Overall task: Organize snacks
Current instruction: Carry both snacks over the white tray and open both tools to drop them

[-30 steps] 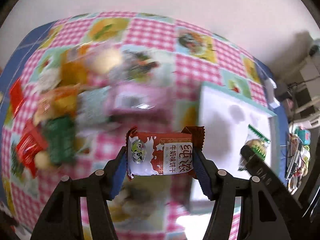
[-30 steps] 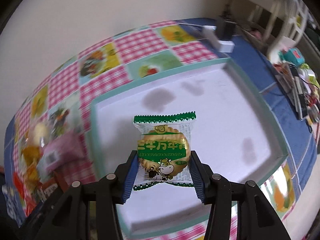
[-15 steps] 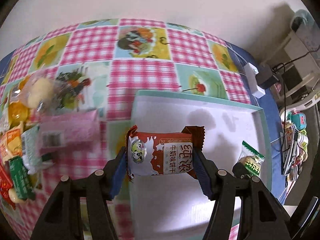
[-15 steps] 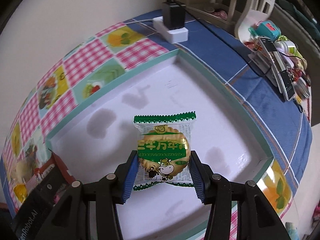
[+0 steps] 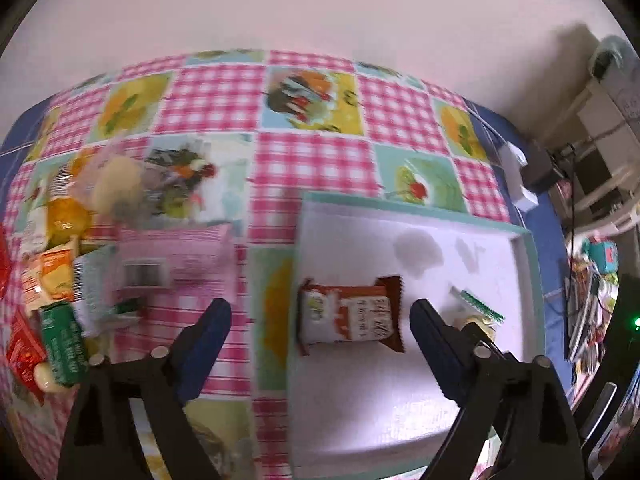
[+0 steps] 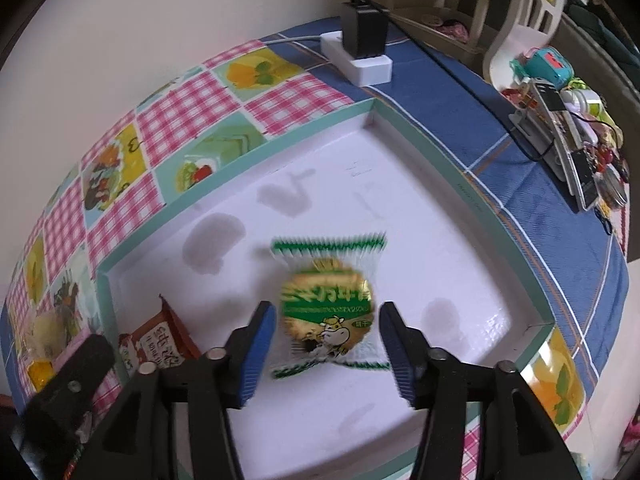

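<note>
Now both packets (image 5: 350, 314) (image 6: 326, 308) loose over tray (image 6: 440, 168).

Right tongs (image 6: 327, 336) spread apart, blurred green round-biscuit packet (image 6: 328, 308) loose between them over white teal-rimmed tray (image 6: 420, 148); brown wafer packet (image 6: 160, 344) at left.

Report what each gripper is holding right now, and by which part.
Nothing is held. The left gripper is open above the brown biscuit packet in the tray. The right gripper is open; the green biscuit packet sits free between its fingers.

Two snack packets (image 6: 326, 312) lie in tray (image 6: 472, 196).
</note>
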Motion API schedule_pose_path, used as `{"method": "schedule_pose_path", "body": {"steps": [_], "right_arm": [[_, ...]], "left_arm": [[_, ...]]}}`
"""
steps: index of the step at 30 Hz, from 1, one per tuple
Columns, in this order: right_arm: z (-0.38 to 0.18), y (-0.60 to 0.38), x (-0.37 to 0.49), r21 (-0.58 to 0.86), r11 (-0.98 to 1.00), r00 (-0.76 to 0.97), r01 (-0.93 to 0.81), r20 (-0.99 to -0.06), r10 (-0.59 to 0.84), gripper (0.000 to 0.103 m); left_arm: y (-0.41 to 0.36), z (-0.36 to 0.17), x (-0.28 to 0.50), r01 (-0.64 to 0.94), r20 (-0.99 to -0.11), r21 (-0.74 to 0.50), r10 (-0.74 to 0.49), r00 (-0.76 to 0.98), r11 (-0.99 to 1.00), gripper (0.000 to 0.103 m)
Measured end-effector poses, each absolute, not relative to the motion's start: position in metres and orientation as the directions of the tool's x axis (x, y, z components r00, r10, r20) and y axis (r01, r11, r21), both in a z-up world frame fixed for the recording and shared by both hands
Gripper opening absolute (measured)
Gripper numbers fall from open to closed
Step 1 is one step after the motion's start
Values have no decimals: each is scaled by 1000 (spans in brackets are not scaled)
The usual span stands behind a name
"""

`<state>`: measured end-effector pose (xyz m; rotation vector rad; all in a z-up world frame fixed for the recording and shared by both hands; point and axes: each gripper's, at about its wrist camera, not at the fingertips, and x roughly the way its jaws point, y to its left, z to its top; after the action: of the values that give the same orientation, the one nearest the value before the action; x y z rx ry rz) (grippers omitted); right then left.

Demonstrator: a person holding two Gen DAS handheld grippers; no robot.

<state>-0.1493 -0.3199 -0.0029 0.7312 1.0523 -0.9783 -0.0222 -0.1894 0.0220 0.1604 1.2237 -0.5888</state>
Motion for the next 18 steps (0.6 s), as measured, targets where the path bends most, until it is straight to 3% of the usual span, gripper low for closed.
{"method": "schedule_pose_path", "body": {"steps": [7, 11, 18], "right_arm": [[-1, -305, -141, 67, 454, 218, 888, -932, -288, 86], [0, -296, -139, 82, 476, 243, 875, -926, -288, 103], [5, -267, -136, 87, 535, 277, 840, -918, -285, 103]], "left_arm": [[-159, 23, -17, 428, -923, -138, -273, 271, 893, 93], [-140, 19, -15, 388, -926, -87, -219, 308, 917, 97], [-98, 19, -14, 303, -925, -81, -185, 333, 950, 98]]}}
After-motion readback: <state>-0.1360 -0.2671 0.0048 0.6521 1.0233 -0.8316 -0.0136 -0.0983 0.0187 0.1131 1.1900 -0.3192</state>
